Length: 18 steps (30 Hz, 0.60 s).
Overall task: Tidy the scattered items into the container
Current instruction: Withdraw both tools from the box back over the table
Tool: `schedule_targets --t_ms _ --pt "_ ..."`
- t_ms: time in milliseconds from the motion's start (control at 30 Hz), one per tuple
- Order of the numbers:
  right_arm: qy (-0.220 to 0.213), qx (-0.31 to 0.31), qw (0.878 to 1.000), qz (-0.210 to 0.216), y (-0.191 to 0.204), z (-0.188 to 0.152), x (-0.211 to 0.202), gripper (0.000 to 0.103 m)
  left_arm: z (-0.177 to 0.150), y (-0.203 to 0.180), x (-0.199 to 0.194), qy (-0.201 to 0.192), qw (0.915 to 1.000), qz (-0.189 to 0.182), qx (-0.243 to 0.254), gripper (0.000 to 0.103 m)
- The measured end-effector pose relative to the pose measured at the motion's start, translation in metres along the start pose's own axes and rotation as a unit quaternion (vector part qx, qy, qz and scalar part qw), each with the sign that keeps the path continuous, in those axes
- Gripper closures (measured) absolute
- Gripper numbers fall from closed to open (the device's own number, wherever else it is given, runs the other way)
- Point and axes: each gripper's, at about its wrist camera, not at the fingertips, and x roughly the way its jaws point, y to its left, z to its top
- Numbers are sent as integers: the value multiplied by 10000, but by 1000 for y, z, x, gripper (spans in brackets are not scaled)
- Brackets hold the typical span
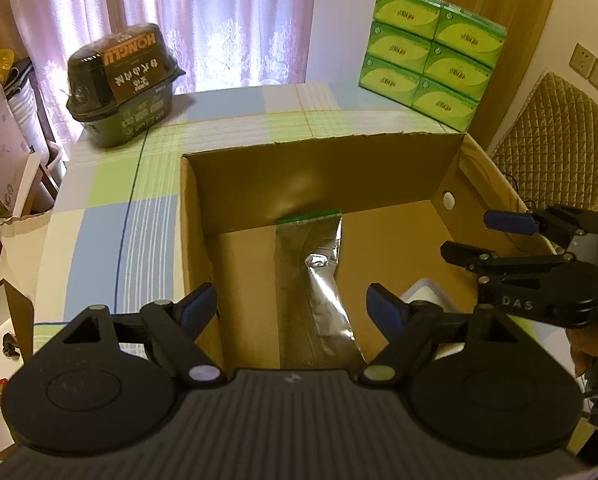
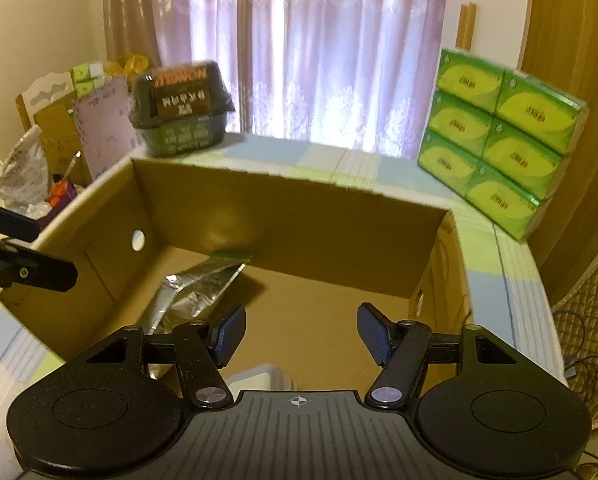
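Your left gripper point(image 1: 291, 304) and right gripper point(image 2: 301, 332) both hover wide open and empty over the near edge of the cardboard box point(image 1: 323, 160). A silver pouch point(image 1: 311, 280) lies inside, reaching its far wall. Beyond, on the checked tablecloth point(image 1: 111, 216), sit a dark tub point(image 1: 123, 84) far left and green tissue packs point(image 1: 431, 60) far right.

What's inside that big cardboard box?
A silver foil pouch lies on the cardboard box floor, and a white item shows near its front. The grippers cover most of that item.
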Motion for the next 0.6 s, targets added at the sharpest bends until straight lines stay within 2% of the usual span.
schedule_targets --t_ms 100,133,167,367,600 --pt "-151 72 9999 1 2 -2 -24 32 -11 -3 -17 -89 10000 9 -1 22" --pt "-237 88 9997 -17 3 -3 -33 12 -15 -4 -22 -112 9999 22 9 21" --pt "-357 99 9993 -38 4 -5 -42 5 -20 -5 -27 -134 9999 38 12 21" --pt "-668 -33 9977 -114 16 -25 -93 4 -57 -2 -54 -168 9997 158 -116 18" --pt "-440 139 9989 -76 23 -73 -125 4 -109 0 -72 -83 9989 436 -163 8"
